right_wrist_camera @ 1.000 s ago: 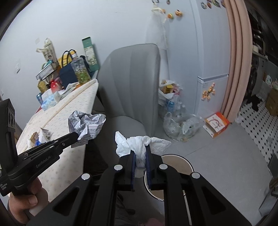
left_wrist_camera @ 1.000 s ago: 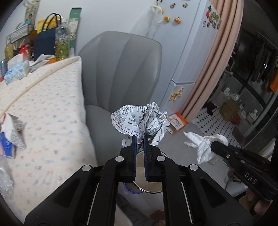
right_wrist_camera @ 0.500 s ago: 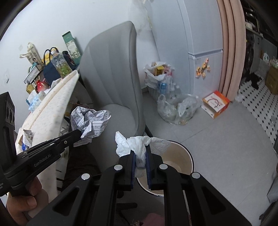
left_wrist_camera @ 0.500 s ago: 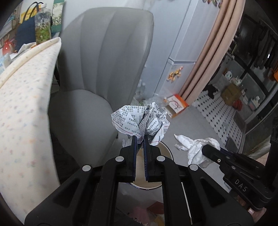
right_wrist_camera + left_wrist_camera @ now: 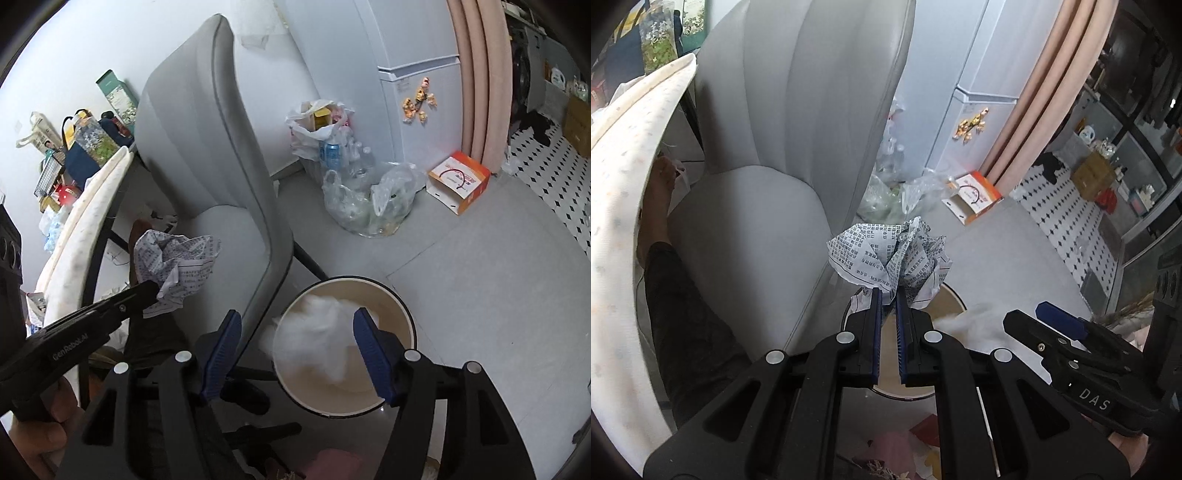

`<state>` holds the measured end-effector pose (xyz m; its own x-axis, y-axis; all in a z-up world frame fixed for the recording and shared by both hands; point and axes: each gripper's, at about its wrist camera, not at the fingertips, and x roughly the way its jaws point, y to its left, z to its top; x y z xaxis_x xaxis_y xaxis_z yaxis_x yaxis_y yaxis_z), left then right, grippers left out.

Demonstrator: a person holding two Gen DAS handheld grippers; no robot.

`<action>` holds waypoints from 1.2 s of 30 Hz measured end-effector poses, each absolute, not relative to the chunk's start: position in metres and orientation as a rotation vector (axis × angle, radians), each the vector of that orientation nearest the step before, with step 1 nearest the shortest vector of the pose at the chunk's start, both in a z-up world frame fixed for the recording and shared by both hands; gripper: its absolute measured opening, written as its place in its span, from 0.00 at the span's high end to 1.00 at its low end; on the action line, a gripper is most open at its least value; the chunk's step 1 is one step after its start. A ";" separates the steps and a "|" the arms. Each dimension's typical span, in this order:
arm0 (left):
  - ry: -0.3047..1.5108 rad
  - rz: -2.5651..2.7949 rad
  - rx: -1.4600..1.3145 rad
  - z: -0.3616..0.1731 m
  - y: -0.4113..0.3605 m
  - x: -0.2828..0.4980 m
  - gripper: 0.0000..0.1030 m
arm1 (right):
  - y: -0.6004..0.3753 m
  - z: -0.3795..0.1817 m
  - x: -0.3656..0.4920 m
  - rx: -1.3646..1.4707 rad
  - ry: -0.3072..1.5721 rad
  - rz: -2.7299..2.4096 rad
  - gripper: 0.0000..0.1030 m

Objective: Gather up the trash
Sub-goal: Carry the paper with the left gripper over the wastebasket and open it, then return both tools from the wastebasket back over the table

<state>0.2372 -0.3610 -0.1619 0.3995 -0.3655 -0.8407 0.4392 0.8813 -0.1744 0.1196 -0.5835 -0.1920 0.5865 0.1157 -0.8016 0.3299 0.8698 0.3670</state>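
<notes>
My left gripper (image 5: pixel 887 295) is shut on a crumpled printed paper ball (image 5: pixel 886 258) and holds it above the near rim of a round cream bin (image 5: pixel 400 314) on the floor. The same paper ball (image 5: pixel 173 258) shows at the left of the right wrist view. My right gripper (image 5: pixel 295 332) hangs over the bin and its jaws are opening. A blurred white tissue wad (image 5: pixel 317 339) is loose between them, not pressed by the pads, over the bin's mouth. From the left wrist view the tissue (image 5: pixel 964 321) is a white blur beside the right gripper (image 5: pixel 1034 317).
A grey padded chair (image 5: pixel 207 158) stands just left of the bin. Plastic bags of bottles and rubbish (image 5: pixel 369 199) and an orange-and-white box (image 5: pixel 458 181) lie on the floor by the white fridge (image 5: pixel 421 85). A cloth-covered table (image 5: pixel 624 206) runs along the left.
Both grippers have come down toward the bin. The right gripper's jaws have spread wide and let go of the tissue, which now blurs over the bin. The left still grips its paper.
</notes>
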 end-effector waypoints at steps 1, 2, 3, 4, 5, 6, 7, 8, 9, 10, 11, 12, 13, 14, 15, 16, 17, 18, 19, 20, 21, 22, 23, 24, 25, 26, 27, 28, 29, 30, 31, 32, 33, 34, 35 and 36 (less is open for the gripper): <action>1.047 -0.509 0.082 -0.164 -0.364 0.238 0.92 | -0.587 -0.195 0.118 0.532 0.949 -0.141 0.39; 1.054 -0.509 0.086 -0.166 -0.366 0.238 0.92 | -0.590 -0.196 0.116 0.541 0.948 -0.151 0.39; 1.058 -0.512 0.089 -0.167 -0.369 0.238 0.92 | -0.594 -0.197 0.113 0.548 0.944 -0.161 0.39; 1.064 -0.518 0.094 -0.169 -0.373 0.238 0.92 | -0.598 -0.196 0.110 0.552 0.941 -0.170 0.39; 1.070 -0.525 0.099 -0.170 -0.377 0.240 0.92 | -0.603 -0.195 0.107 0.555 0.937 -0.181 0.39; 1.075 -0.534 0.104 -0.172 -0.382 0.238 0.92 | -0.609 -0.193 0.103 0.560 0.931 -0.198 0.39; 1.081 -0.545 0.108 -0.175 -0.387 0.237 0.92 | -0.615 -0.191 0.098 0.564 0.924 -0.214 0.39; 1.093 -0.558 0.114 -0.178 -0.394 0.235 0.92 | -0.621 -0.189 0.094 0.567 0.916 -0.226 0.39; 1.104 -0.572 0.117 -0.180 -0.399 0.232 0.92 | -0.629 -0.184 0.088 0.571 0.903 -0.243 0.39; 1.118 -0.591 0.117 -0.183 -0.405 0.231 0.92 | -0.633 -0.181 0.084 0.572 0.894 -0.257 0.39; 1.129 -0.603 0.116 -0.187 -0.410 0.231 0.92 | -0.638 -0.178 0.080 0.574 0.885 -0.273 0.39; 1.149 -0.618 0.109 -0.190 -0.414 0.230 0.90 | -0.643 -0.175 0.076 0.576 0.878 -0.287 0.39; 1.167 -0.629 0.105 -0.193 -0.417 0.229 0.73 | -0.646 -0.173 0.072 0.578 0.873 -0.298 0.39; 1.176 -0.631 0.106 -0.194 -0.418 0.229 0.59 | -0.649 -0.170 0.069 0.579 0.867 -0.308 0.39; 1.155 -0.623 0.098 -0.191 -0.418 0.227 0.37 | -0.652 -0.169 0.068 0.578 0.862 -0.314 0.39; 1.126 -0.615 0.087 -0.187 -0.414 0.226 0.34 | -0.653 -0.167 0.066 0.576 0.854 -0.324 0.39; 1.104 -0.609 0.079 -0.183 -0.411 0.225 0.33 | -0.654 -0.165 0.065 0.577 0.847 -0.332 0.39; 1.098 -0.605 0.074 -0.179 -0.409 0.226 0.32 | -0.653 -0.163 0.064 0.579 0.841 -0.336 0.39; 1.099 -0.603 0.065 -0.177 -0.407 0.227 0.32 | -0.652 -0.160 0.065 0.583 0.836 -0.331 0.39; 1.096 -0.589 0.051 -0.172 -0.402 0.228 0.32 | -0.651 -0.157 0.065 0.584 0.831 -0.325 0.39; 1.087 -0.576 0.039 -0.167 -0.397 0.228 0.32 | -0.646 -0.153 0.066 0.577 0.824 -0.316 0.39; 1.077 -0.568 0.030 -0.163 -0.394 0.228 0.32 | -0.642 -0.149 0.067 0.567 0.818 -0.307 0.39; 1.062 -0.557 0.024 -0.157 -0.389 0.228 0.32 | -0.639 -0.146 0.067 0.559 0.815 -0.300 0.39; 1.037 -0.528 0.028 -0.149 -0.384 0.226 0.31 | -0.633 -0.141 0.068 0.547 0.810 -0.288 0.39; 1.015 -0.507 0.026 -0.142 -0.377 0.225 0.30 | -0.628 -0.137 0.070 0.537 0.807 -0.278 0.39; 0.994 -0.494 0.009 -0.133 -0.368 0.224 0.29 | -0.625 -0.134 0.071 0.529 0.805 -0.273 0.39; 0.983 -0.488 -0.006 -0.126 -0.361 0.223 0.29 | -0.620 -0.130 0.073 0.518 0.803 -0.269 0.39; 0.972 -0.479 -0.019 -0.119 -0.355 0.223 0.29 | -0.615 -0.125 0.075 0.505 0.801 -0.265 0.39; 0.951 -0.468 -0.038 -0.109 -0.344 0.221 0.29 | -0.610 -0.121 0.076 0.494 0.800 -0.259 0.39; 0.935 -0.461 -0.051 -0.102 -0.337 0.221 0.29 | -0.603 -0.116 0.079 0.481 0.799 -0.249 0.39; 0.918 -0.455 -0.066 -0.095 -0.328 0.220 0.27 | -0.596 -0.111 0.082 0.466 0.796 -0.239 0.39; 0.898 -0.448 -0.090 -0.087 -0.317 0.218 0.23 | -0.590 -0.106 0.083 0.456 0.793 -0.231 0.38; 0.883 -0.443 -0.106 -0.080 -0.309 0.215 0.21 | -0.580 -0.098 0.086 0.438 0.784 -0.219 0.35; 0.866 -0.440 -0.121 -0.073 -0.301 0.213 0.18 | -0.572 -0.091 0.087 0.425 0.775 -0.208 0.32; 0.848 -0.439 -0.133 -0.066 -0.295 0.212 0.16 | -0.566 -0.086 0.088 0.416 0.768 -0.201 0.30; 0.821 -0.439 -0.146 -0.056 -0.284 0.209 0.13 | -0.556 -0.078 0.089 0.400 0.755 -0.189 0.26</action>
